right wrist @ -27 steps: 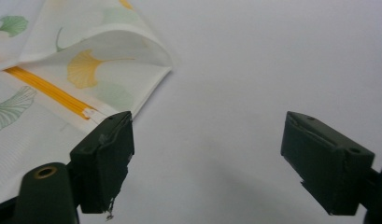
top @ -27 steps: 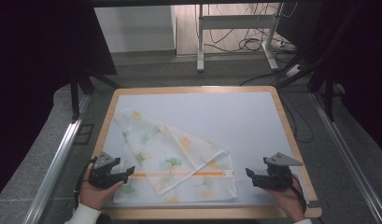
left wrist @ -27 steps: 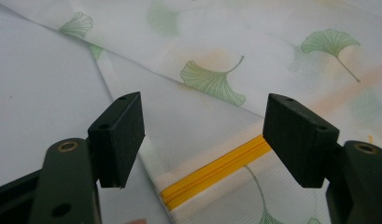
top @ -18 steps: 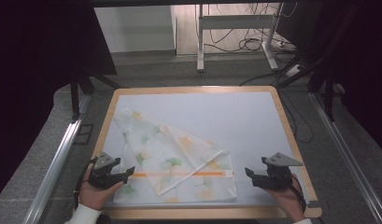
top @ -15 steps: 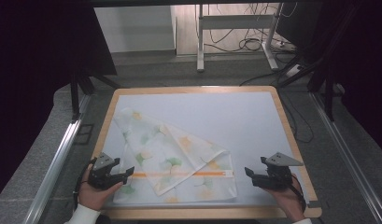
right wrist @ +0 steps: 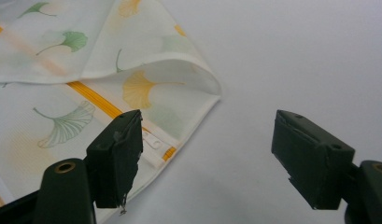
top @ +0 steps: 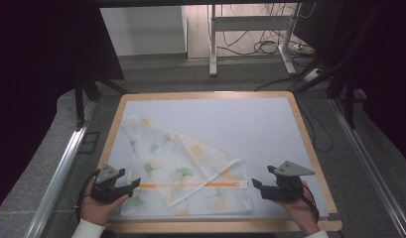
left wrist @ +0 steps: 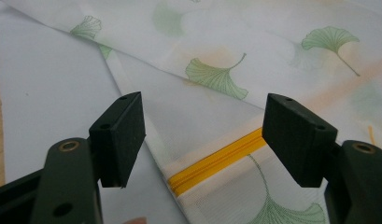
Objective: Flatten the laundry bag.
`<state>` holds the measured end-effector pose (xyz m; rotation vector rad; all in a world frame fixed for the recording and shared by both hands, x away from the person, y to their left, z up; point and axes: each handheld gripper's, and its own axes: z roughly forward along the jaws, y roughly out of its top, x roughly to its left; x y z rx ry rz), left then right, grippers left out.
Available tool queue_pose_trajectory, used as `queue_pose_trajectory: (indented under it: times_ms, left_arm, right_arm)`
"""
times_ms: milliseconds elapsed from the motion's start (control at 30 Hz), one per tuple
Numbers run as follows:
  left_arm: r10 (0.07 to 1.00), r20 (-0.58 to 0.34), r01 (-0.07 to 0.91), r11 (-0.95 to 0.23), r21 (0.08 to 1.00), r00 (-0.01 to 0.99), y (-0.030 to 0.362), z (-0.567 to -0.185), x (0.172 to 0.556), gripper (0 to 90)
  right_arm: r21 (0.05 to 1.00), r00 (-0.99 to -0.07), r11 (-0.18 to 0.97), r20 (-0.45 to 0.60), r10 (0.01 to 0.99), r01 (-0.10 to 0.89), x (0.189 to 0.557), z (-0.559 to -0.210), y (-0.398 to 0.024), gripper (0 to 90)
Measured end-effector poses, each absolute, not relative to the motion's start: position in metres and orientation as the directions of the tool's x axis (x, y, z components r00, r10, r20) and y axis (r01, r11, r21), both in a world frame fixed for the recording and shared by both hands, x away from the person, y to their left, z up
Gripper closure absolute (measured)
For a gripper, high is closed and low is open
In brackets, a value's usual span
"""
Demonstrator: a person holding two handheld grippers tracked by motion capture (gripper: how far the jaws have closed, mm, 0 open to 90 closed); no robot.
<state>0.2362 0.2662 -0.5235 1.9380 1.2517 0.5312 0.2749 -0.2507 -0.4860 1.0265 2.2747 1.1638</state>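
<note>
L gripper [top: 133, 184] jaws wide, empty, at cloth [top: 190, 168] edge, R gripper [top: 256, 186] wide, empty

Left gripper [top: 133, 184] and right gripper [top: 254, 184]: black bodies, each topped by a grey three-cornered plate; blocky black jaws carrying small screw holes and brass-ringed pivots; white sleeve cuffs behind them.
</note>
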Motion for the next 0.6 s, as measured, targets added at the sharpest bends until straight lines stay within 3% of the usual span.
queue_pose_trajectory:
  times_ms: [333, 600]
  left_arm:
    - [0.902, -0.066, 0.594, -0.225, 0.772, 0.427, 0.269, -0.525, 0.233, 30.0]
    - [0.901, -0.075, 0.601, -0.222, 0.768, 0.428, 0.264, -0.525, 0.233, 30.5]
  right_arm:
    - [0.814, -0.683, 0.397, 0.0, 0.73, 0.425, 0.276, -0.482, -0.234, 25.1]
    - [0.809, -0.748, 0.444, -0.008, 0.664, 0.386, 0.28, -0.475, -0.194, 25.4]
